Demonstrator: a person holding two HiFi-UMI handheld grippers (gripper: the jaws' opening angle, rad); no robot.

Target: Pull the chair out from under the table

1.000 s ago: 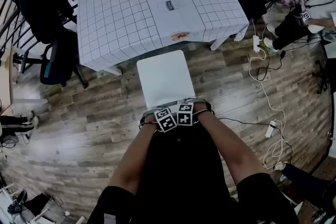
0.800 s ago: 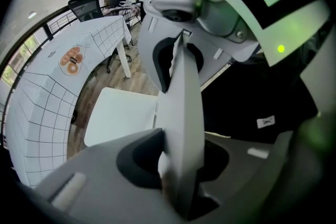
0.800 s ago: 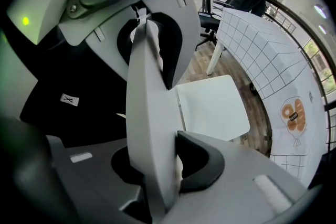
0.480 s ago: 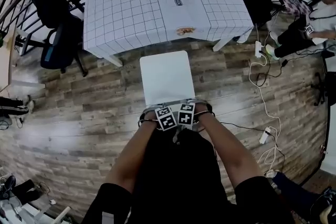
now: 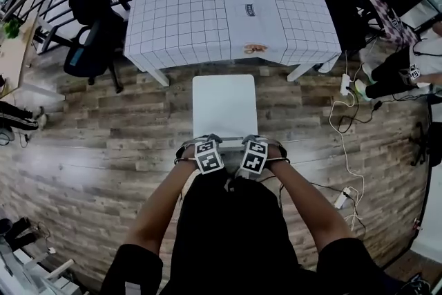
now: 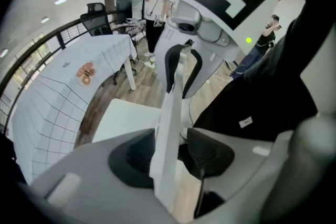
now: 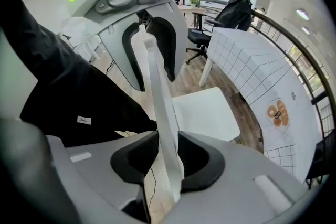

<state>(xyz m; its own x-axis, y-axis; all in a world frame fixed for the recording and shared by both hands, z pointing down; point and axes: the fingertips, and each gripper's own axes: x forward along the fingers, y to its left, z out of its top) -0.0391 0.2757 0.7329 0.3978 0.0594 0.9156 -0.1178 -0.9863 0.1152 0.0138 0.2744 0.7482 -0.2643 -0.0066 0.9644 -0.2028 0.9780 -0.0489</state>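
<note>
The white chair (image 5: pixel 224 103) stands on the wood floor, clear of the table (image 5: pixel 207 3) with its grid-patterned cloth; a strip of floor shows between them. Both grippers sit side by side on the top edge of the backrest (image 6: pixel 169 113), nearest me. The left gripper (image 5: pixel 207 144) has its jaws opening: the backrest is between them and a gap shows beside one pad (image 6: pixel 210 152). The right gripper (image 5: pixel 253 144) also straddles the backrest (image 7: pixel 157 97); its jaws are opening, and both pads still look to be touching it.
A black office chair (image 5: pixel 90 52) with a jacket stands left of the table. Cables and a power strip (image 5: pixel 345 83) lie on the floor at right, near a seated person (image 5: pixel 407 65). A railing runs behind the table. A person (image 6: pixel 157 2) stands in the distance.
The chair now stands farther from the table, with bare floor between them. The two marker cubes have drawn apart along the backrest. The left jaws have widened.
</note>
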